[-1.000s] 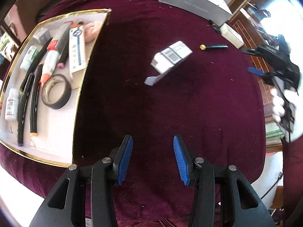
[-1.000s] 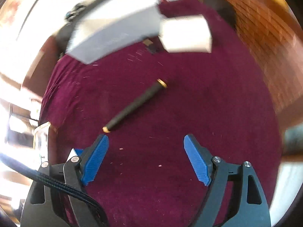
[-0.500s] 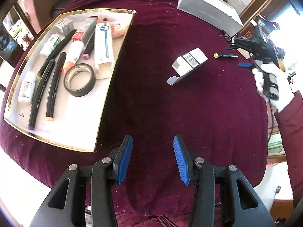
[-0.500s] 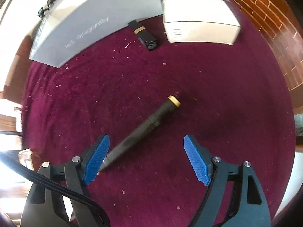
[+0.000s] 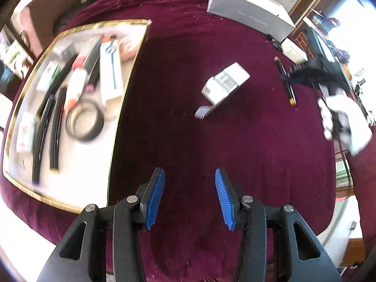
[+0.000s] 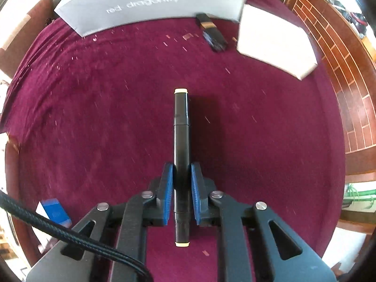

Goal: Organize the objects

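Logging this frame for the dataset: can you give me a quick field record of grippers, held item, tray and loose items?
right gripper: shut on black marker, gripped near its rear half, pointing forward
left gripper: open, holding nothing, above the maroon cloth
tray: gold-rimmed, holds tape roll, pens, tubes, small boxes; blurred
loose on cloth: small white carton, flap open
back edge: grey box, white box

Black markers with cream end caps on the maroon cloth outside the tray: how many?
1: the black marker with cream end caps, clamped in the right tongs. Others may be hidden.
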Demonstrator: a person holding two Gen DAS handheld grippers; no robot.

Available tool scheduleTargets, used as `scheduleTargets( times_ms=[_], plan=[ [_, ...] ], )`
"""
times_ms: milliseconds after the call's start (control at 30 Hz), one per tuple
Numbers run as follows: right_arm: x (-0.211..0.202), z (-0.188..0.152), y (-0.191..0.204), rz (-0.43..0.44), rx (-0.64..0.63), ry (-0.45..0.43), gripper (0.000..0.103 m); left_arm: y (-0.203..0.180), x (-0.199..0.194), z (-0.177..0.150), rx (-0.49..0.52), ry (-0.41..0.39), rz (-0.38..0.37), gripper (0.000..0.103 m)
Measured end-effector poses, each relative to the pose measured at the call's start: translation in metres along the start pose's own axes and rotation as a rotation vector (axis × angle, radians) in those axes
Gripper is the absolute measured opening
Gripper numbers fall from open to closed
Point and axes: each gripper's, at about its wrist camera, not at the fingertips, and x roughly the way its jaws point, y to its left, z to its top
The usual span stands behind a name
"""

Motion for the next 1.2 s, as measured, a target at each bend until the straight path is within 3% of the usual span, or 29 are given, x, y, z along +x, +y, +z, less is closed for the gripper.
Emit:
scheduleTargets(
  times_ms=[267, 433, 633, 733, 800, 867, 900, 933, 967, 1000, 1067, 1100, 1133, 1200],
  plan=[
    [-0.022, -0.074, -0.039, 0.079, 0.008, 0.076, 0.013, -0.028, 0.015, 0.039, 0.188, -0.099, 0.087, 0.039],
    [-0.03, -0.106, -0.051, 0.11, 0.03, 0.088, 0.013, -0.043, 0.032, 0.057, 0.292, -0.116, 0.118, 0.039],
    [-0.031, -0.118, -0.055, 0.178, 0.133, 0.057, 0.015, -0.052, 0.044, 0.07, 0.27, -0.078, 0.095, 0.039],
    [-0.053, -0.125, -0.066, 0.177, 0.162, -0.025, 0.016, -0.058, 0.043, 0.067, 0.28, -0.072, 0.097, 0.039],
    [-0.088, -0.133, -0.069, 0.122, 0.138, -0.158, 0.016, -0.061, 0.042, 0.065, 0.291, -0.07, 0.093, 0.039],
    [-0.124, -0.139, -0.063, 0.03, 0.112, -0.329, 0.044, -0.064, 0.041, 0.063, 0.288, -0.06, 0.072, 0.039],
    [-0.137, -0.144, -0.065, 0.006, 0.119, -0.389, 0.085, -0.065, 0.041, 0.062, 0.283, -0.056, 0.063, 0.039],
    [-0.144, -0.141, -0.064, -0.003, 0.139, -0.438, 0.102, -0.066, 0.041, 0.062, 0.278, -0.054, 0.056, 0.039],
    [-0.147, -0.137, -0.066, 0.023, 0.178, -0.486, 0.103, -0.067, 0.041, 0.062, 0.276, -0.052, 0.053, 0.039],
    [-0.144, -0.132, -0.079, 0.114, 0.244, -0.484, 0.103, -0.068, 0.041, 0.062, 0.278, -0.052, 0.055, 0.039],
    [-0.115, -0.106, -0.09, 0.25, 0.351, -0.334, 0.102, -0.072, 0.039, 0.061, 0.294, -0.057, 0.072, 0.039],
    [-0.101, -0.101, -0.104, 0.303, 0.401, -0.244, 0.093, -0.073, 0.039, 0.06, 0.297, -0.061, 0.081, 0.039],
    [-0.089, -0.098, -0.108, 0.288, 0.423, -0.205, 0.087, -0.074, 0.038, 0.06, 0.307, -0.063, 0.093, 0.039],
    [-0.075, -0.094, -0.1, 0.229, 0.39, -0.182, 0.086, -0.074, 0.037, 0.061, 0.315, -0.07, 0.102, 0.039]
  ],
)
